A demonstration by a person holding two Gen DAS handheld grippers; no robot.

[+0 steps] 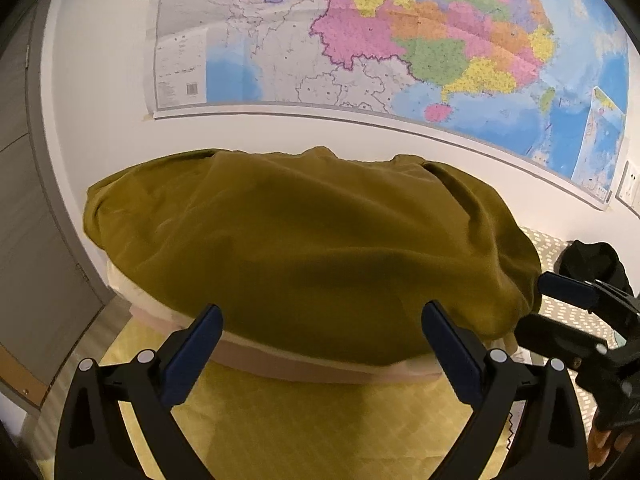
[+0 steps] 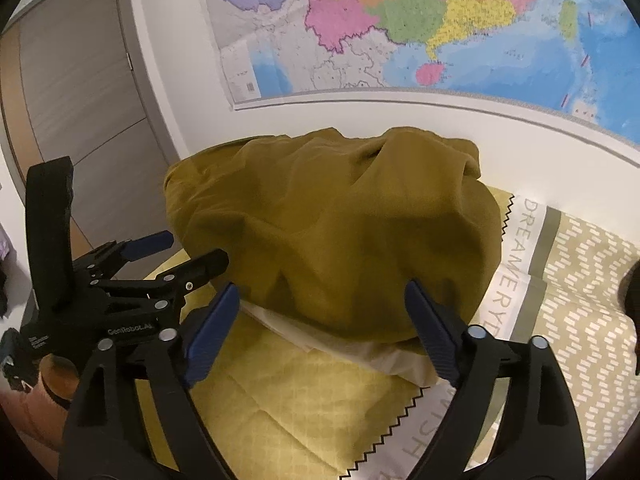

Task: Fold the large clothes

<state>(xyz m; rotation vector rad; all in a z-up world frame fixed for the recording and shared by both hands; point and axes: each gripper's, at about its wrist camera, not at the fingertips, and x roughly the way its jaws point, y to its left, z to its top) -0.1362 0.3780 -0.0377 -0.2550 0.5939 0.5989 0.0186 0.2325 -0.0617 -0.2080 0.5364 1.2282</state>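
Olive-green garment (image 1: 304, 248) is seen draped in a rumpled mound over a stack of pale folded cloth (image 1: 320, 364), whose cream and pinkish edges are exposed under its near hem. The stack is carried by a yellow quilted cover (image 1: 320, 428) with a zigzag-cut edge, which is laid over a beige patterned bedsheet (image 2: 592, 312) printed with white dashes and grey lettering. No container is seen; the garment is held by nothing but the stack below it.

The left tongs (image 1: 320, 354) are held released, blue pads spread wide just short of the garment's near edge, nothing between them. The right tongs (image 2: 320, 330) are likewise spread and unloaded, close to the garment's front. A dark bundle (image 1: 592, 264) is seen at the right on the sheet. A large coloured map (image 1: 400, 40) is fixed to the white wall behind.
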